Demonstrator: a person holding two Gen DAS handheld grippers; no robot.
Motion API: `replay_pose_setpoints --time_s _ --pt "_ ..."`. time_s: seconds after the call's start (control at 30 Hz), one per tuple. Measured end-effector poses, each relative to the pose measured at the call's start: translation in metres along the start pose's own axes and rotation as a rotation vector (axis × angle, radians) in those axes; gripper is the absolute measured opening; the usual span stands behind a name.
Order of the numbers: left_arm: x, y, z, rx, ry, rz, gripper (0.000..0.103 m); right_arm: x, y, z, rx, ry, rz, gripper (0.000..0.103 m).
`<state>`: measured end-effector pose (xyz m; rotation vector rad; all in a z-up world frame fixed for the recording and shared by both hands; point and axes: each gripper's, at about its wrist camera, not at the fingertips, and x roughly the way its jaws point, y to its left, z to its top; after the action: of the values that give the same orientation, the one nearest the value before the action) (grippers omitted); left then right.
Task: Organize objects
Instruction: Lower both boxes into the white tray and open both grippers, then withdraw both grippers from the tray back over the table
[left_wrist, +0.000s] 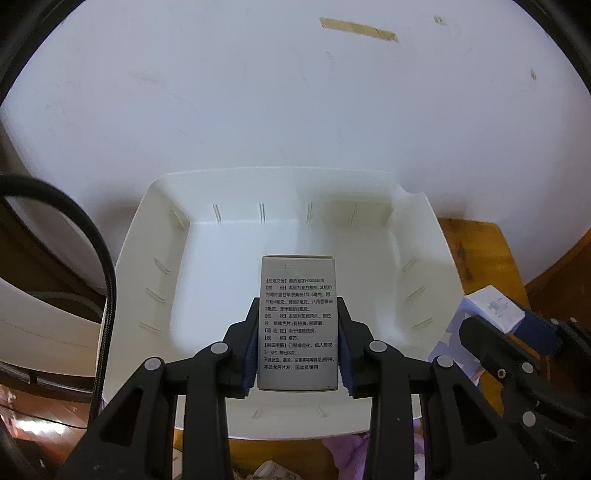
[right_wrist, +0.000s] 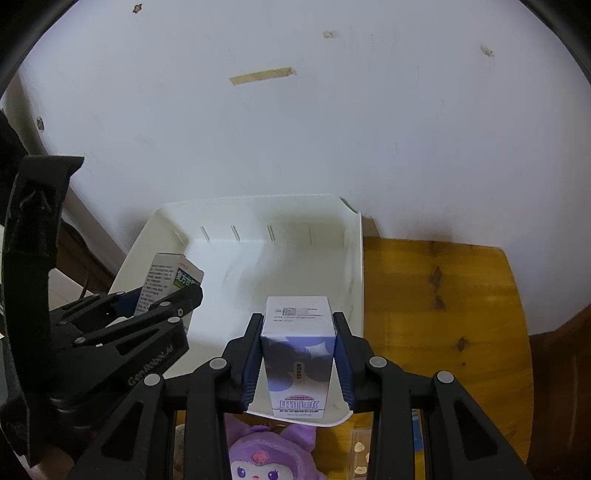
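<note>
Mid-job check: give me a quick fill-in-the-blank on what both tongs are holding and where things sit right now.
1. The left tongs are shut on a grey box printed with black ____.
2. The right tongs grip a white and ____ carton.
3. Both boxes are held over the white ____.
4. Below the bin's near rim lies a purple ____ toy.

Missing words: text; blue; bin; plush

Smooth matt white plastic bin (left_wrist: 280, 236) on varnished wood table (right_wrist: 443, 295), matt cardboard boxes (left_wrist: 298, 321), fuzzy purple plush toy (right_wrist: 266, 454).
</note>
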<state>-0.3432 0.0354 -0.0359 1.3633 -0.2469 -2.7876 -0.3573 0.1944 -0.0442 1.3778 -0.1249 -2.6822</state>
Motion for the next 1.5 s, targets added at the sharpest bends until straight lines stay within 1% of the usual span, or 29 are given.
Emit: replay_pose_setpoints --time_s 0.03,0.13,0.27,0.3,0.33,0.37,0.43,0.47,0.5,0.53,0.57,0.6,0.67,0.8,0.87,1.03,1.2,1.33,1.5 --pt "0.001 -0.001 -0.001 0.002 0.003 0.001 0.039 0.001 0.0 -0.002 -0.004 0.001 -0.004 0.037" --pt "0.01 -0.005 0.009 0.002 0.019 0.002 0.039 0.003 0.001 -0.002 -0.008 -0.002 -0.017 0.037" --pt "0.015 -0.007 0.01 0.008 0.023 -0.001 0.039 0.003 0.0 -0.006 -0.012 0.003 -0.01 0.037" --pt "0.016 -0.006 0.011 0.012 0.024 -0.005 0.041 0.002 0.001 -0.006 -0.013 0.004 -0.007 0.037" --pt "0.016 -0.006 0.011 0.016 0.022 -0.005 0.051 0.002 0.001 -0.007 -0.014 0.006 -0.004 0.037" --pt "0.016 -0.007 0.012 0.011 0.026 0.009 0.065 0.001 0.001 -0.008 -0.014 0.01 -0.002 0.038" --pt "0.015 -0.007 0.011 0.011 0.014 0.038 0.078 -0.001 -0.001 -0.01 -0.007 0.011 -0.005 0.041" --pt "0.013 -0.007 0.011 0.007 0.009 0.041 0.079 -0.002 -0.003 -0.011 0.001 0.011 -0.011 0.047" --pt "0.011 -0.006 0.011 0.001 0.008 0.036 0.079 -0.003 -0.004 -0.012 0.008 0.011 -0.017 0.056" --pt "0.01 -0.005 0.01 -0.007 0.01 0.027 0.079 -0.006 -0.006 -0.013 0.016 0.008 -0.022 0.06" --pt "0.009 -0.004 0.01 -0.013 0.012 0.02 0.08 -0.01 -0.009 -0.015 0.022 -0.002 -0.023 0.068" --pt "0.008 -0.004 0.01 -0.018 0.012 0.017 0.081 -0.013 -0.01 -0.016 0.026 -0.011 -0.024 0.071" --pt "0.003 -0.005 0.009 -0.015 0.001 0.017 0.084 -0.019 -0.012 -0.017 0.03 -0.021 -0.033 0.073" --pt "-0.008 -0.011 0.006 0.004 -0.029 0.02 0.084 -0.026 -0.015 -0.02 0.044 0.006 -0.018 0.079" --pt "-0.014 -0.013 0.005 0.009 -0.036 0.016 0.084 -0.028 -0.017 -0.022 0.051 0.024 -0.006 0.08" --pt "-0.034 -0.015 0.004 0.012 -0.058 0.012 0.085 -0.037 -0.019 -0.028 0.039 0.044 -0.034 0.08" --pt "-0.051 -0.018 0.003 0.013 -0.07 0.006 0.085 -0.058 -0.023 -0.035 0.041 -0.008 -0.029 0.08" --pt "-0.067 -0.017 0.0 0.013 -0.077 0.016 0.085 -0.075 -0.026 -0.039 0.053 -0.048 -0.003 0.08" --pt "-0.089 -0.015 -0.003 -0.004 -0.086 -0.001 0.085 -0.101 -0.026 -0.046 0.041 -0.12 0.004 0.08"
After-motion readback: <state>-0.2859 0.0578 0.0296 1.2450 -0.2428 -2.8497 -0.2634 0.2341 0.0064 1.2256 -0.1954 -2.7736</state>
